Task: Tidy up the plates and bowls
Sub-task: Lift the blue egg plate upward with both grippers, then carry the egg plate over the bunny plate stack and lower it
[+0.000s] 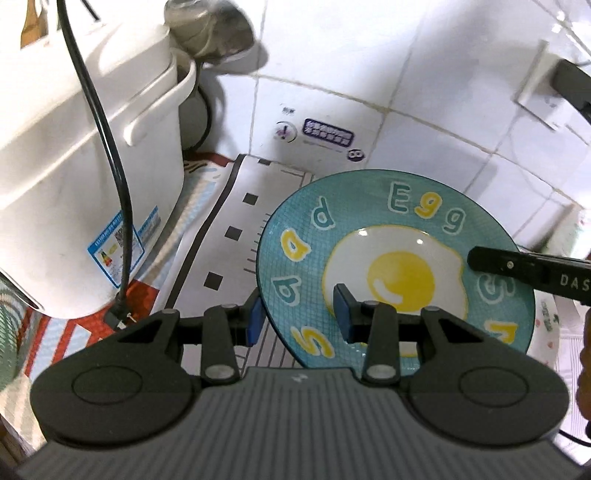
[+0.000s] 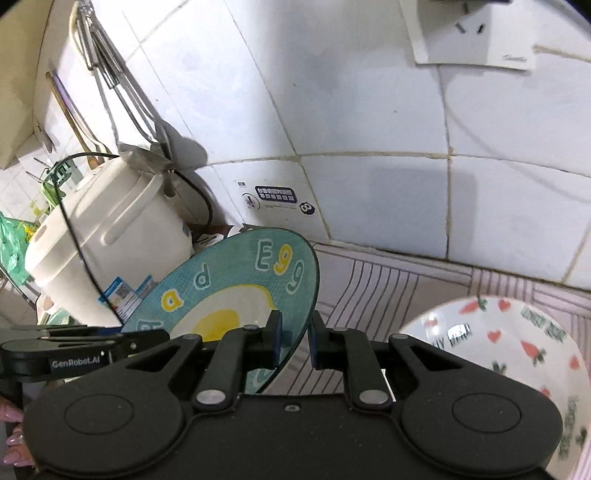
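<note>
Both grippers clamp egg plate (image 1: pixel 391 266) rim: left gripper (image 1: pixel 301 317) lower centre, right gripper (image 2: pixel 295 341) narrow; shared hold keeps plate tilted clear of bowl (image 2: pixel 517 354), lower right.

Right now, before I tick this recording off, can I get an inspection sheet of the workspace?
Surface: counter covered by a striped white cloth; a red patterned mat lies under the cooker.
Job's things: teal egg plate lifted and tilted; white carrot-print bowl on the counter, at the right of the right wrist view.
Clutter: white rice cooker.
Grippers: left tool clamps the plate's near rim; right tool clamps the opposite rim.
Cables: black cord draped over the cooker, its plug loose on the mat.
Surroundings: white tiled wall, wall socket, hanging utensils.
</note>
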